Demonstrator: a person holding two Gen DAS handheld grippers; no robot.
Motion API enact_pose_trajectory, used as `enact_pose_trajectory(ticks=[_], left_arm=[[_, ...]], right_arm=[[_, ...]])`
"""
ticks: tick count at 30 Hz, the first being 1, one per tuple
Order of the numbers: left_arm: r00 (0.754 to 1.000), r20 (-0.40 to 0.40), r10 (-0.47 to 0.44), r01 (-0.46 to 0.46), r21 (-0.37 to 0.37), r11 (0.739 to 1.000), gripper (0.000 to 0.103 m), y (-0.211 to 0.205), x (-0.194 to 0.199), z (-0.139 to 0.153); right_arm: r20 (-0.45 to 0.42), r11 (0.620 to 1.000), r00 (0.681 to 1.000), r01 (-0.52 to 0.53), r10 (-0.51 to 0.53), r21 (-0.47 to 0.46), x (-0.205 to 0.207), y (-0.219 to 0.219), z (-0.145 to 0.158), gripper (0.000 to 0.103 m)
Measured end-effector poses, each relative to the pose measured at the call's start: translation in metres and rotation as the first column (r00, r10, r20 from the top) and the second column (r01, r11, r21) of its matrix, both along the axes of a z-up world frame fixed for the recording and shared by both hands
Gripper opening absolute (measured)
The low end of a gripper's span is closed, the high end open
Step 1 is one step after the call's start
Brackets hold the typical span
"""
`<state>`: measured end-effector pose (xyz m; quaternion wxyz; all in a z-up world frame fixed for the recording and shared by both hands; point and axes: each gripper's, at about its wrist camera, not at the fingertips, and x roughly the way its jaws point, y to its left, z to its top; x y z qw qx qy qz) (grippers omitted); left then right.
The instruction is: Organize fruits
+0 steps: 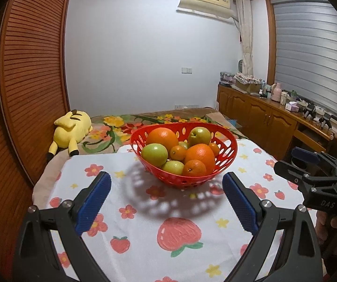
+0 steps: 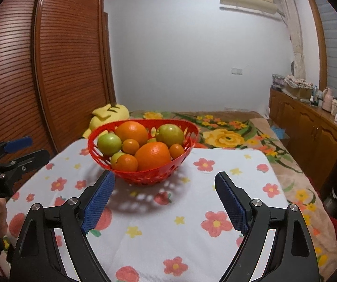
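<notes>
Left gripper (image 1: pixel 166 181): black frame, blue ribbed pads, jaws spread wide with nothing between them; only the printed cloth shows in the gap. It sits short of the basket, not touching it.

Right gripper (image 2: pixel 165 181): same build, jaws likewise spread and empty. In its own view the tip of the left-side pad (image 2: pixel 99 202) overlaps the basket's near rim; whether it touches cannot be told. Seen from the left wrist view, this gripper hangs off to the right, beside the table edge.

Tablecloth (image 1: pixel 192 253): white, printed with strawberries, red flowers and yellow stars, covering the table.

Red basket (image 1: pixel 227 155): perforated plastic, oval, standing upright on the cloth near the table's far edge, casting a dotted shadow toward the camera.

Contents of basket, all inside the rim: two large oranges (image 1: pixel 162 139), one at the back left and one at the front right; several small oranges (image 1: pixel 193 168); green fruits (image 1: pixel 154 154), one at the left, one at the back right, a smaller one at the front.

Beyond the table: a bed with a flowered blanket (image 2: pixel 224 138); a yellow plush toy (image 1: pixel 72 127) lying on it by the slatted wardrobe (image 1: pixel 30 70); a wooden sideboard (image 1: pixel 262 117) along the right wall.
</notes>
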<state>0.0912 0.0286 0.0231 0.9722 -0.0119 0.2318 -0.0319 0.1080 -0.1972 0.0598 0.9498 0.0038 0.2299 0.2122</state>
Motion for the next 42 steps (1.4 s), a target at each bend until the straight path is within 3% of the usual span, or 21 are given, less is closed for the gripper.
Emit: enact_pose_trajectory(ticks=[13,42], left_arm=[[1.000,0.018,0.021,-0.021,0.011,1.000,0.097,0.008,-0.026,0.007],[1.000,0.015,0.023,-0.024,0.003,1.000,0.097,0.010,-0.027,0.007]], right_arm=[[0.050,1.000,0.999,-0.007,0.006,0.026,-0.027,-0.005,0.018,0.089],[0.063,1.000,0.998,0.000,-0.002,0.022,-0.033,-0.002,0.018,0.089]])
